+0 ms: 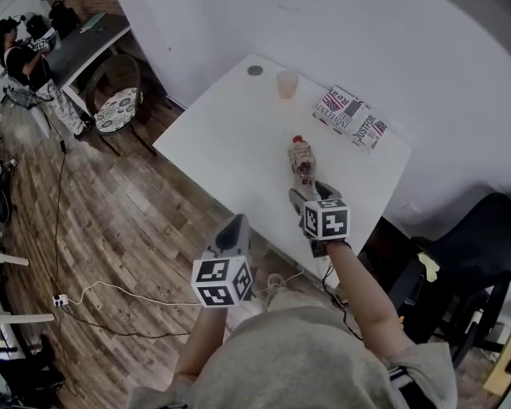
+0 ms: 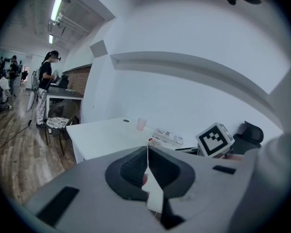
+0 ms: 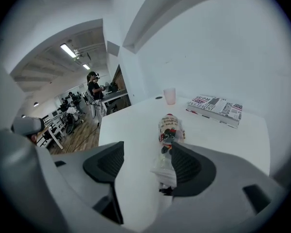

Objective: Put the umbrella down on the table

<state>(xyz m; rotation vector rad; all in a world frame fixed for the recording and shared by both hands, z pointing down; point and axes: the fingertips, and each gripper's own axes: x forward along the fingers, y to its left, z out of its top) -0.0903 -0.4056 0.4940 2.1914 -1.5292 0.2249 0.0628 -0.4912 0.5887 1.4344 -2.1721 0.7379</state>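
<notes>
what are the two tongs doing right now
left tongs: closed, empty
right tongs: open, not gripping; the umbrella lies on the table between them

The worktop (image 1: 221,143) is white. The folded umbrella (image 1: 301,157) has a red, white and black print. The cup (image 1: 287,84) is pale pink. The book (image 1: 351,118) cover carries red and black lettering.
</notes>
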